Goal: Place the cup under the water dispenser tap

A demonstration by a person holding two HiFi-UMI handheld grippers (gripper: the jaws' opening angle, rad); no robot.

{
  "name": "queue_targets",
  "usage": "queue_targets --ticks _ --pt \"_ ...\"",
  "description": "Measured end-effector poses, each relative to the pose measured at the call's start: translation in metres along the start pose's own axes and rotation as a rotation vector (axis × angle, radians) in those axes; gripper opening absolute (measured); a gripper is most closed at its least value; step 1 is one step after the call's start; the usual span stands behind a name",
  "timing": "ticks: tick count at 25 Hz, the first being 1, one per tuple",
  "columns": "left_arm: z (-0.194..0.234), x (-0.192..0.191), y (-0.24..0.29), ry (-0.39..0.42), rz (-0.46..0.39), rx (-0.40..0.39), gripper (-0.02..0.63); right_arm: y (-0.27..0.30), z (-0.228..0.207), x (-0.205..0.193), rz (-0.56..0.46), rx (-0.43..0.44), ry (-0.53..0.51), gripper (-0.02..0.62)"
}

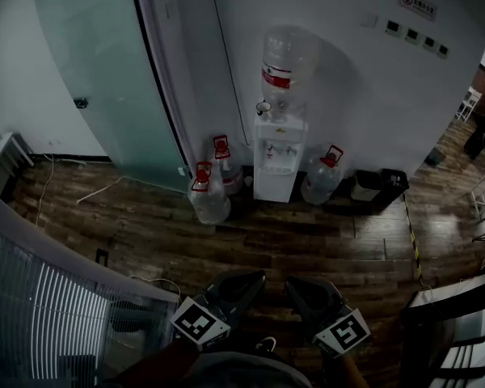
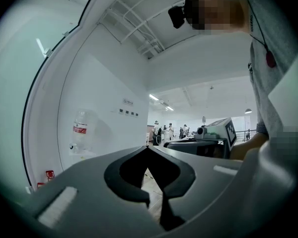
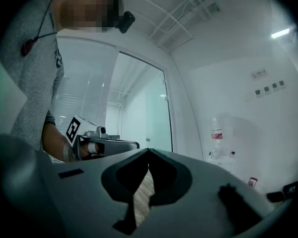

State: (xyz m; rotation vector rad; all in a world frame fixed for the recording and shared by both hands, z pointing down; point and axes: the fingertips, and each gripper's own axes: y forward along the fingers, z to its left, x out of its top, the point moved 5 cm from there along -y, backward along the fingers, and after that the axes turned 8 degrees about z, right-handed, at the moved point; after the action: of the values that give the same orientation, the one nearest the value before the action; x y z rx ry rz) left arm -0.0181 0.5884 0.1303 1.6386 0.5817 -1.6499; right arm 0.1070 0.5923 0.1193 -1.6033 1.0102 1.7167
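We hold both tools low and level against our body, well apart from the white, boxy water dispenser [image 1: 275,168]. That suggests to us the walk across the dark plank floor [image 1: 226,241] has not yet begun. The left gripper [image 1: 248,281] and the right gripper [image 1: 299,288] each have their smooth grey jaws closed tip to tip, with nothing between them. What looks like a small cup [image 1: 263,107] stands on the dispenser's top, just beside the neck of the clear plastic bottle [image 1: 284,63] and above the tap recess [image 1: 276,152]. Rounded spare bottles [image 1: 210,199] with red handles flank the dispenser.
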Motion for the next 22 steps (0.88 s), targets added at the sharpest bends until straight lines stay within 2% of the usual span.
queue_targets --ticks 5,10,13,18,22 --pt "0.017 -0.005 0.01 0.024 0.001 -0.004 0.006 0.013 -0.019 -0.003 0.006 -0.003 0.009 0.012" --pt "0.053 -0.002 0.031 0.027 0.007 -0.02 0.006 0.047 -0.047 -0.005 -0.008 0.011 0.006 0.014" --pt "0.086 0.001 0.045 0.037 -0.003 -0.016 0.006 0.074 -0.066 -0.001 0.008 -0.012 -0.003 0.014" --pt "0.151 0.015 0.063 0.006 -0.022 -0.02 0.006 0.13 -0.105 0.015 0.022 -0.042 0.009 0.014" --pt "0.196 0.03 0.077 0.002 -0.001 -0.005 0.006 0.172 -0.128 0.021 0.033 -0.051 0.0 0.014"
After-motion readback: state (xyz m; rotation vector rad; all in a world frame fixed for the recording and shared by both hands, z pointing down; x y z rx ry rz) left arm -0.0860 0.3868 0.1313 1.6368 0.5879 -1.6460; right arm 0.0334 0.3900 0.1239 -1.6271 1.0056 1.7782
